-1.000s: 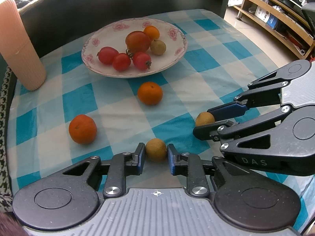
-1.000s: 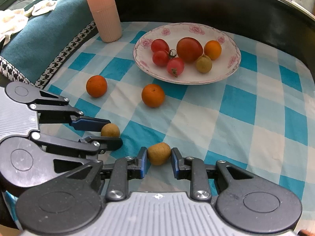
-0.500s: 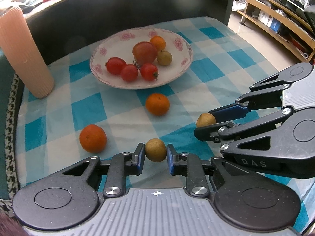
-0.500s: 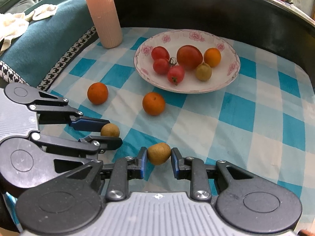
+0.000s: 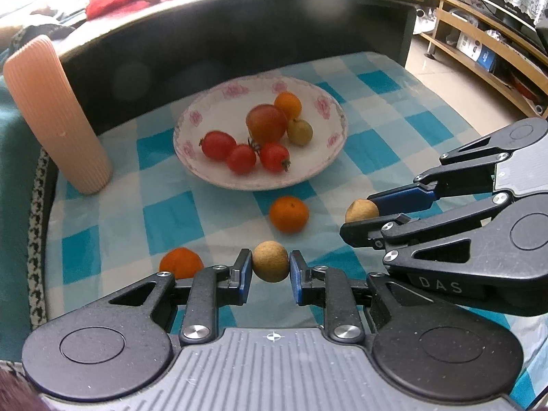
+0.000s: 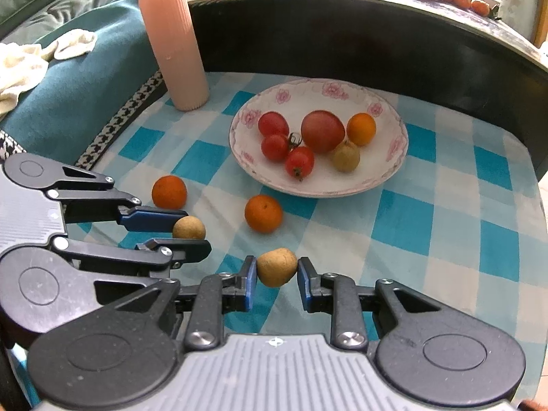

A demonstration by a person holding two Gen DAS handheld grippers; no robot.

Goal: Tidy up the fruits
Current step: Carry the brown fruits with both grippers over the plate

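Left gripper (image 5: 270, 267): closed narrow on a round tan longan (image 5: 270, 266), both blue pads against its sides; held clear of the cloth, judged ready to carry to the plate.

Right gripper (image 6: 276, 269): closed on a second, more oval longan (image 6: 276, 267); the left pad touches, the right pad looks to touch, though a sliver of a gap may be there. Grip sits across the fruit's middle, which should keep so small and round a thing from rolling out.

The two grippers lie side by side, close, fingertips near each other; a joint move forward would want care not to knock them together.

Loose fruit on cloth (image 6: 404, 212): near orange (image 6: 263, 213), between grippers and plate, on the straight path of both; far orange (image 6: 169, 191), just beside the left gripper's fingers.

Plate (image 6: 390, 174): floral rim, shallow. Holds three small tomatoes (image 6: 274, 147), one large tomato (image 6: 322, 131), one orange, one longan, bunched mid-plate. Bare room at the near rim and right side, judged enough for both held fruits.

Vase (image 6: 174, 44): pink, ribbed, upright, left of the plate, well apart from the path.

Edges: dark table wall (image 6: 342, 41) close behind the plate; cloth drops off at right.
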